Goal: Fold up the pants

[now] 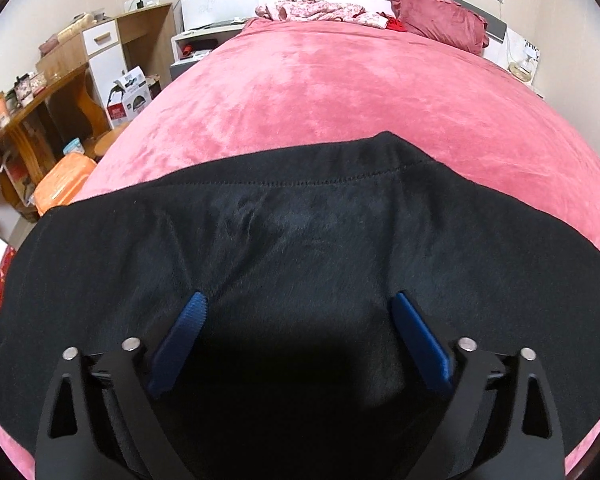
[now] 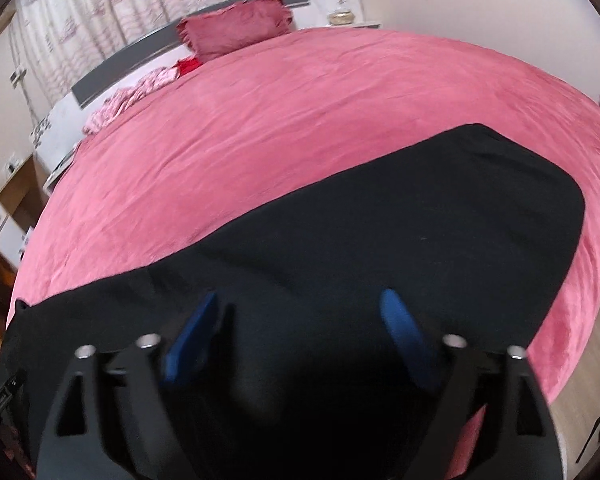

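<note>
Pants (image 1: pixel 300 240), black and of a thick, soft knit, lie flat across the near edge of the pink bed (image 1: pixel 340 92); they look limp and fairly light, likely to sag and crease once lifted. The stitched hem or an outer corner seems the best place to pinch. The left gripper (image 1: pixel 300 308) and right gripper (image 2: pixel 300 312) both hover over the cloth with jaws spread wide, holding nothing.

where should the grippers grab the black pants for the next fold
Probably the stitched far edge of the black pants, coming from above and pinching the edge. The pants lie flat on the pink bedspread, so only an edge gives a bite. Both the left gripper and right gripper are open.
</note>
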